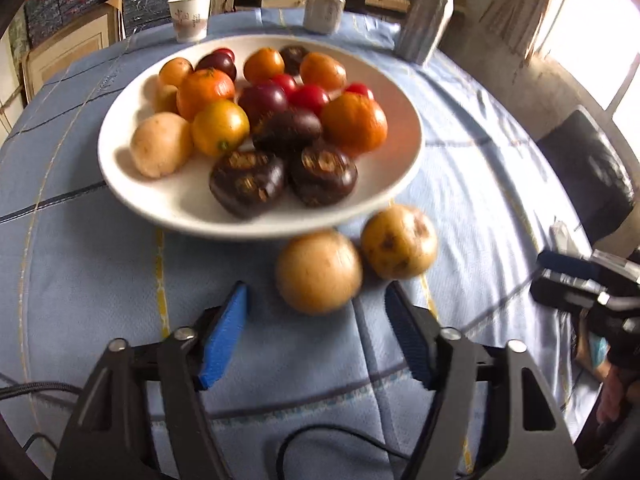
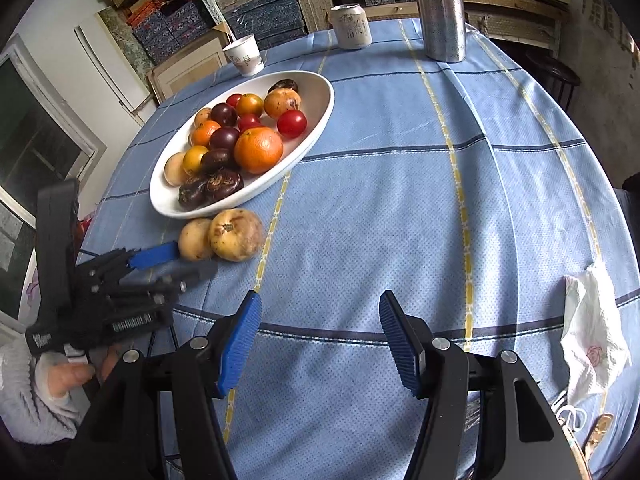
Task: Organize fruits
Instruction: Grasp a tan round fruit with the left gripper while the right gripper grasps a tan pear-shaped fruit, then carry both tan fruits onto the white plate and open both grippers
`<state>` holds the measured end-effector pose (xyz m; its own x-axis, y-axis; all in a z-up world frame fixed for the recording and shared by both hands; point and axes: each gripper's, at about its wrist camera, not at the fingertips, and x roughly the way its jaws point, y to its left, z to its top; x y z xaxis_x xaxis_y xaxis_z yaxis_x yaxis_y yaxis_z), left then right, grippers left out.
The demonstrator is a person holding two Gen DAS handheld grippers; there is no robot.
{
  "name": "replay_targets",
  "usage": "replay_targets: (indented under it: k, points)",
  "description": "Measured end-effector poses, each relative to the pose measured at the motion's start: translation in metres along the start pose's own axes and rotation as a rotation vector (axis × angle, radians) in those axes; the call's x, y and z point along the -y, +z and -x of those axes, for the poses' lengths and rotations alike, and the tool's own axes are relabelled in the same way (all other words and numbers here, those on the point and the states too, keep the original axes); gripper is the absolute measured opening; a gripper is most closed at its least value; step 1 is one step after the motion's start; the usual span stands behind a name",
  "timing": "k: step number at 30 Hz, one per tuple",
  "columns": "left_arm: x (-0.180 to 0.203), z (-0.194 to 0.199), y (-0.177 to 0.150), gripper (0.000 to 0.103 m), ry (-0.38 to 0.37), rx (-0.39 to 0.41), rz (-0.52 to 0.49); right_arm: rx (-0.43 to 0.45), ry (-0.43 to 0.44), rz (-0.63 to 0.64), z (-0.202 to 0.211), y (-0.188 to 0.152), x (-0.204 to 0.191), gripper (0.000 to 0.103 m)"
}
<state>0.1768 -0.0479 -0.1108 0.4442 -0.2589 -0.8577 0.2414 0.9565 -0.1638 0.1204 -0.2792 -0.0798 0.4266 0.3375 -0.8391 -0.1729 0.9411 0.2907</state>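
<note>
Left tool (image 1: 316,304): spread wide, grasping nothing, low over the table (image 1: 80,280) at the bottom centre of its own view. The near tan fruit (image 1: 319,272) sits just ahead of the blue pads, roughly centred in the gap but not yet between them. Judgement: the tool is lined up this way to close on that fruit next. In the right wrist view the same tool (image 2: 176,258) comes in from the lower left, one blue pad tip close beside the tan fruit (image 2: 195,239); contact cannot be confirmed.

Right tool (image 2: 320,316): also spread, empty, over bare blue cloth at the bottom centre, well apart from any fruit. It appears parked, leaving the left side to work.

Second tan fruit (image 1: 399,242), spotted brown, lies touching the first, just outside the plate's near rim. Both loose fruits are on the table, not on the plate.

White plate (image 1: 120,184): upper centre of the left view, holding oranges, small red fruits, dark purple ones and one more tan fruit. Judgement: the two strays likely belong there.

Risk: round fruit may roll off-centre when pinched, nudging its neighbour.
</note>
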Motion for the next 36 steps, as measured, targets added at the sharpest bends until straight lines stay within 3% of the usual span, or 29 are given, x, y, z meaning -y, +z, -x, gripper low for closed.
replay_targets:
  k: [3,4,9,16,20,26,30,36]
  points:
    - [-0.005,-0.002,0.007,0.053,-0.023,-0.004,-0.023,-0.007,0.009,0.021,-0.008,0.005,-0.007,0.062]
    - [-0.004,-0.002,0.007,0.044,-0.041,-0.008,-0.042,-0.01,0.016,0.033,-0.012,0.007,-0.011,0.062]
    - [-0.004,0.002,0.004,0.043,-0.046,-0.008,-0.049,-0.024,0.073,0.101,-0.037,0.029,-0.039,0.062]
    - [-0.025,0.023,-0.006,0.043,0.021,0.013,-0.012,-0.071,0.116,0.132,-0.065,0.044,-0.061,0.062]
    - [-0.041,0.035,-0.006,0.043,0.052,0.023,0.023,-0.083,0.093,0.174,-0.077,0.045,-0.072,0.046]
    - [-0.053,0.052,0.008,0.043,0.072,0.064,0.045,-0.093,0.11,0.203,-0.071,0.046,-0.077,0.046]
    - [-0.055,0.065,0.031,0.043,0.08,0.104,0.042,-0.035,0.112,0.215,-0.045,0.056,-0.08,0.046]
    - [-0.057,0.09,0.09,0.043,0.107,0.189,0.019,0.134,0.107,0.219,0.009,0.116,-0.084,0.046]
